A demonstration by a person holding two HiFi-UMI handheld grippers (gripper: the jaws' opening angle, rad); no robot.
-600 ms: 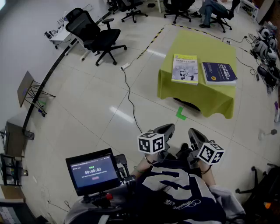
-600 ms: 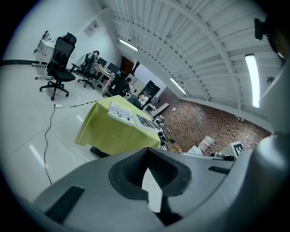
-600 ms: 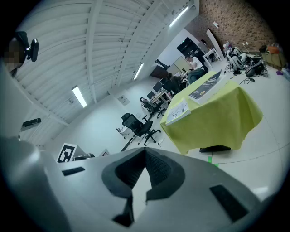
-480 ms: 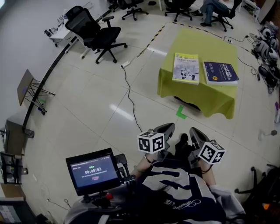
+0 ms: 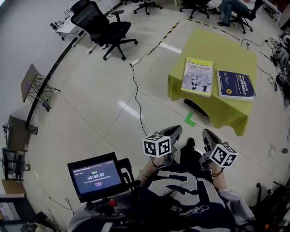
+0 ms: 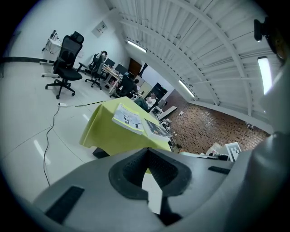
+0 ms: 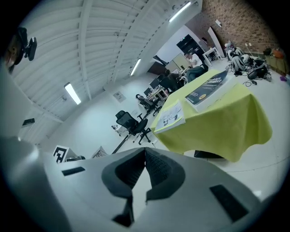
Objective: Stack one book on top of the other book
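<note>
Two books lie side by side on a table with a yellow-green cloth point(image 5: 213, 43): a white and yellow book point(image 5: 197, 76) on the left and a dark blue book point(image 5: 235, 84) on the right. Both show again in the left gripper view, the white book point(image 6: 129, 119) and the blue book point(image 6: 156, 128), and in the right gripper view, the white book point(image 7: 171, 116) and the blue book point(image 7: 207, 87). My left gripper point(image 5: 174, 132) and right gripper point(image 5: 210, 135) are held close to the person's body, well short of the table. Both are shut and empty.
A black office chair point(image 5: 102, 27) stands at the far left. A white cable point(image 5: 137, 102) runs across the floor toward the table. Green tape point(image 5: 189, 119) marks the floor before the table. A small screen point(image 5: 94, 175) sits at the lower left. Seated people and chairs point(image 5: 226, 11) are beyond the table.
The table and books have shifted slightly lower and rightward in the head view. Both grippers stay shut, close to the body.
</note>
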